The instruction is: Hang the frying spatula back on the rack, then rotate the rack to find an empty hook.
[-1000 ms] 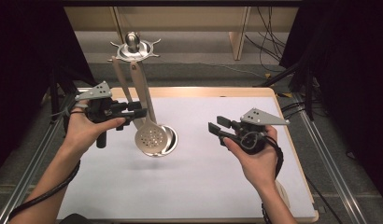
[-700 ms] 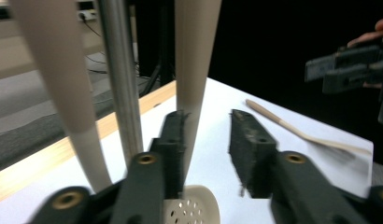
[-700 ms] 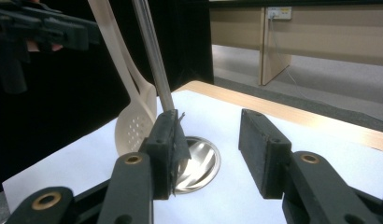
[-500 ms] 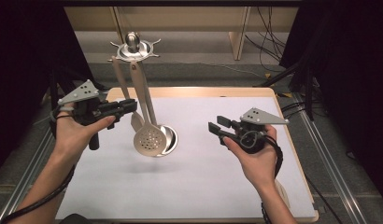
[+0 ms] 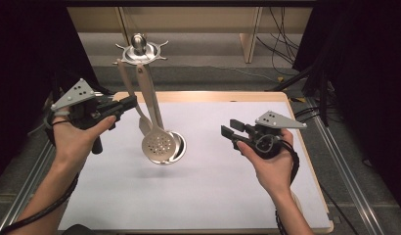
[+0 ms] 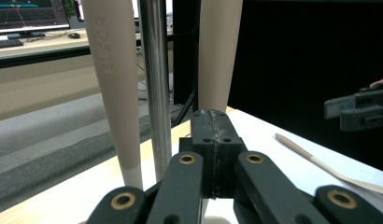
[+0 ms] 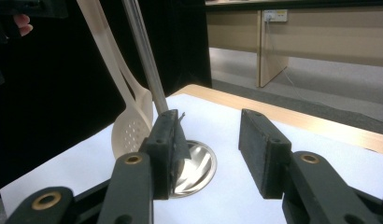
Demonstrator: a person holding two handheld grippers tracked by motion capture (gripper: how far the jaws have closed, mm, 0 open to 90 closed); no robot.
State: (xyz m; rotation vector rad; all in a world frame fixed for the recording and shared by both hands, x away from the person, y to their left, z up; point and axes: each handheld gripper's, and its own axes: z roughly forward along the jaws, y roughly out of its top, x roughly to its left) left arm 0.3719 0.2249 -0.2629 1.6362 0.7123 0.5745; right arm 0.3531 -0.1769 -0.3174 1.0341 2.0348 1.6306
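A steel utensil stand rises from a round base on the white mat. Two pale utensils hang from it: a perforated skimmer and a spoon behind it. My left gripper is held left of the handles; its jaws have just been closing and now stand shut with nothing between them. In the left gripper view, the shut left gripper faces the pole and two handles. My right gripper hovers open right of the base, empty; in its own view the right gripper faces the skimmer.
The mat lies on a wooden table with metal rails along both sides. A pale flat utensil lies on the mat near the right hand. Cables trail on the floor behind the table. Black curtains stand at both sides.
The left gripper's jaws have gone from open to shut with nothing in them, and that hand has drawn left and up from the hanging handles. The right hand has kept still.
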